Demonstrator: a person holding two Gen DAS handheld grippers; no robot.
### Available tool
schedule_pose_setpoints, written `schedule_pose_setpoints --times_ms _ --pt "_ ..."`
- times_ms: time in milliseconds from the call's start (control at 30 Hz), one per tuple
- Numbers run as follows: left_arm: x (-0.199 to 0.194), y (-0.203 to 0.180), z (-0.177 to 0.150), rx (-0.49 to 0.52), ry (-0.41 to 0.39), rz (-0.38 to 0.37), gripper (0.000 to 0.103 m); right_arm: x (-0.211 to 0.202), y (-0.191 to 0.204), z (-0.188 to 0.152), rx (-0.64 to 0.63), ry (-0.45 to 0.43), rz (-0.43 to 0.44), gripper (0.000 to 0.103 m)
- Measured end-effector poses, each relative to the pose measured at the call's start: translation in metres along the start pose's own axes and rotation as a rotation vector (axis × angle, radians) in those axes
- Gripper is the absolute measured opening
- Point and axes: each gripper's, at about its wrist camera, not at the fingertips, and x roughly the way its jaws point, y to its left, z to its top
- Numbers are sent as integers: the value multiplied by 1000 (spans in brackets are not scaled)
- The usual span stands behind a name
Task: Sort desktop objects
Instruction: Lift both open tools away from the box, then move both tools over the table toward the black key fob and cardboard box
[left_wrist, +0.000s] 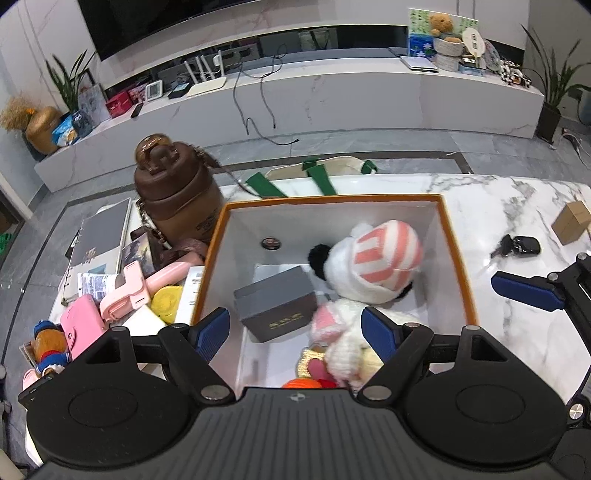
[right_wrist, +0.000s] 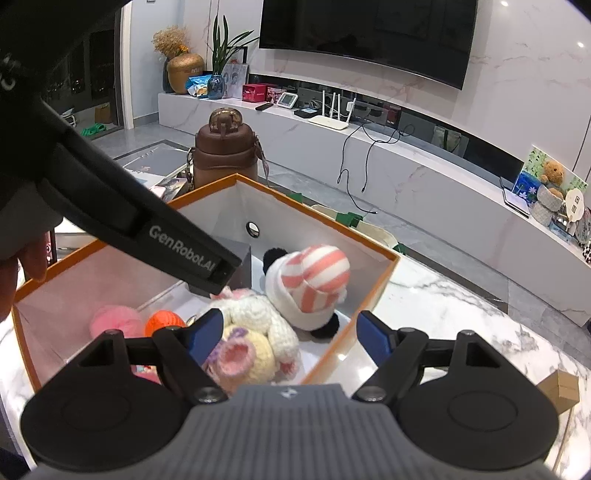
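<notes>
From the left wrist view, your left claw (left_wrist: 295, 330) hangs wide open and empty over the near half of the orange-rimmed box (left_wrist: 458, 258), which sits on the marble surface (left_wrist: 517, 206). Inside lie a grey gift box (left_wrist: 277, 302) left of centre, a panda plush (left_wrist: 373, 266) in a pink-striped hat to its right, and a white crocheted bunny (left_wrist: 340, 339) nearest you; the soft toys should squash under the pads, so pinch them across the body rather than an ear, while the grey box looks stiff and smooth and is best taken across its short sides. Left of the box a heap waits unsorted: a brown bottle (left_wrist: 177, 192) that is probably heavy and slippery, a pink case (left_wrist: 83, 325) and a pink clip (left_wrist: 125, 295). Far right on the surface lie car keys (left_wrist: 517, 245), small, hard and likely to skid, and a cardboard box (left_wrist: 572, 221); a blue pad of the right claw (left_wrist: 528, 291) shows near them. From the right wrist view, your right claw (right_wrist: 291, 338) is likewise spread wide and empty, straddling the box's near right wall, with the bunny (right_wrist: 255, 314) and a cream crocheted toy (right_wrist: 240, 356) just beyond its left pad and the panda (right_wrist: 306, 284) farther back; pink yarn (right_wrist: 114, 319) and an orange ball (right_wrist: 164, 321) rest at the left, both light and soft
</notes>
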Motion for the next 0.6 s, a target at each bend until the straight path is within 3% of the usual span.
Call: schedule_pose_setpoints --times_ms 333,600 --pt "-17 -49 4 20 -72 -65 93 -41 -51 -22 98 -45 -33 81" --pt "-24 -107 10 64 -111 -124 93 -50 -103 -55 194 -21 -132 81"
